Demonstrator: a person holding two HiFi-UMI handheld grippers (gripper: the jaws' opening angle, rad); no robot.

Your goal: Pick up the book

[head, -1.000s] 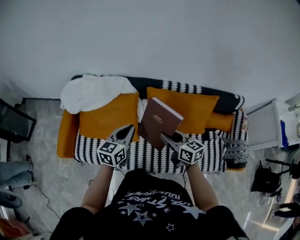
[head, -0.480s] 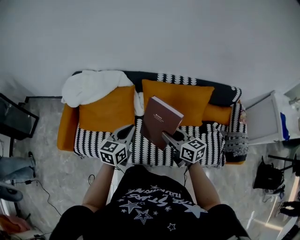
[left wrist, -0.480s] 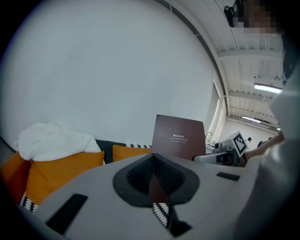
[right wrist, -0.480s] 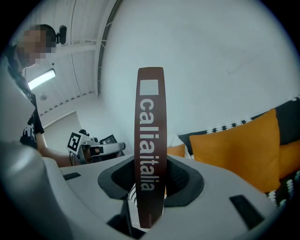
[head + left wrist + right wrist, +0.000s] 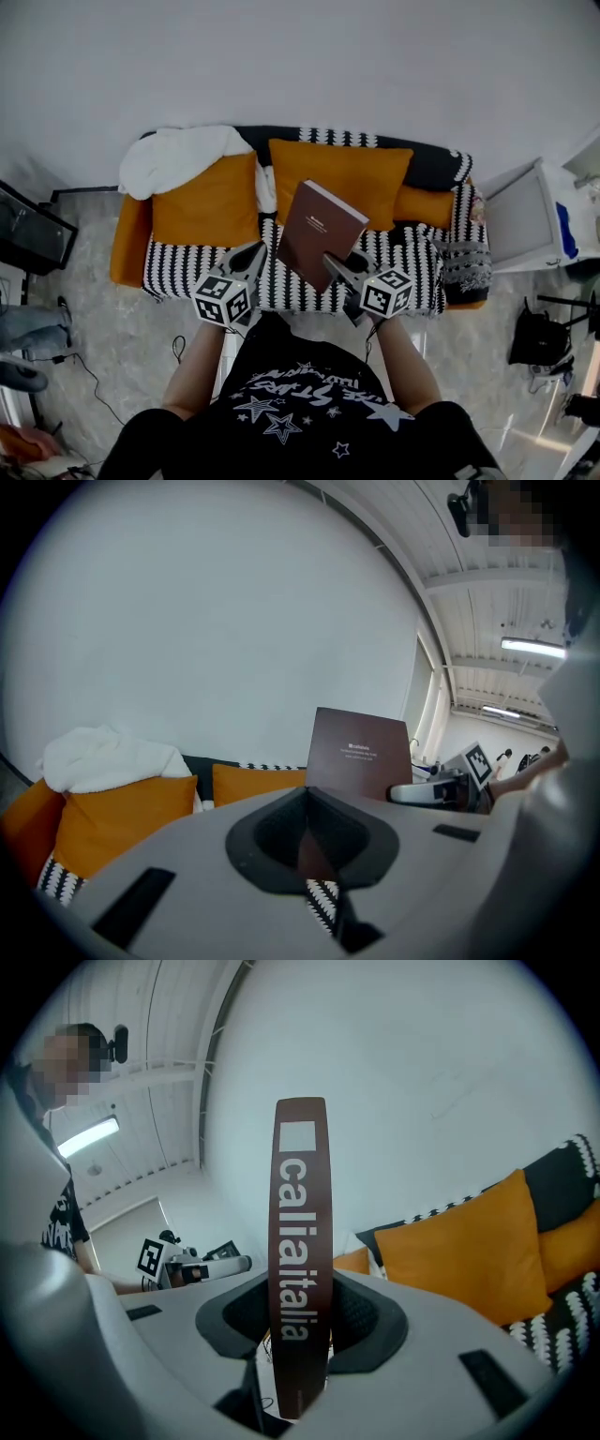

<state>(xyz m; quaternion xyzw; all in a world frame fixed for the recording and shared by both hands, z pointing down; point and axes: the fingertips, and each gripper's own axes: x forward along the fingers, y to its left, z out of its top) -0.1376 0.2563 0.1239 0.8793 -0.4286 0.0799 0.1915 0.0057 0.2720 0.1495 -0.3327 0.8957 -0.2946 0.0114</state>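
The book [image 5: 317, 234], a dark brown hardback, is clear of the furniture and in the air. It is tilted, with one lower corner caught in the right gripper [image 5: 334, 269]. The right gripper view shows the spine standing upright between the two pads, which press on the covers from either side. Those jaws are clamped on the book, kept part-way apart by its thickness.

The left gripper [image 5: 249, 262] hangs just beside the book's lower left edge without touching it. In the left gripper view the pads seem to meet along a thin seam with nothing between them. The wide-angle picture makes that seam hard to read, so closed and empty is only the likely reading.

Beneath the book lies the sofa [image 5: 183, 277], its seat striped black and white. Orange cushions [image 5: 342, 173] lean against its back, and a white blanket [image 5: 178, 159] is heaped at its left end.

The lift itself looks done, and the step in hand is carrying the book away. A corner grip leaves most of the weight beyond the jaws, so the book could pivot. The next move probably calls for steady pressure and a slow, level carry.
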